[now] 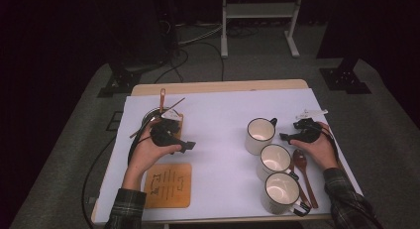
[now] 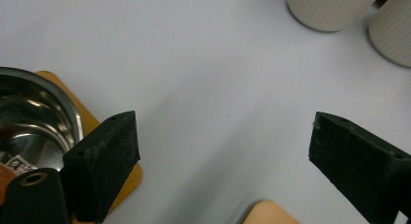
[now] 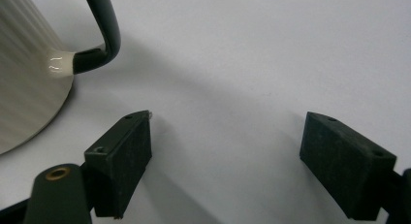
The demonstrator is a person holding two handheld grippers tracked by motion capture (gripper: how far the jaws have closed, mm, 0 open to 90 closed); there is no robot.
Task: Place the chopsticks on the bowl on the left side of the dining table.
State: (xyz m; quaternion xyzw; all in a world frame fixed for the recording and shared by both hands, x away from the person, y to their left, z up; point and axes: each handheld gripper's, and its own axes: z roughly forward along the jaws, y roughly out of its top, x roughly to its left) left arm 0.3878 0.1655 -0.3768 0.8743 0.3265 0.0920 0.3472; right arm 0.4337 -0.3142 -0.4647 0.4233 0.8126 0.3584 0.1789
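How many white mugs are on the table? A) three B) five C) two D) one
A: three white mugs stand in a slanted row on the right side of the table, the farthest, the middle one and the nearest, with a wooden spoon lying beside them.

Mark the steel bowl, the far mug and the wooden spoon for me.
steel bowl [image 2: 29, 117], left gripper view, on its shiny inner wall.
far mug [image 1: 259, 136], high view, on its outer wall below the rim.
wooden spoon [image 1: 300, 160], high view, on its bowl end.
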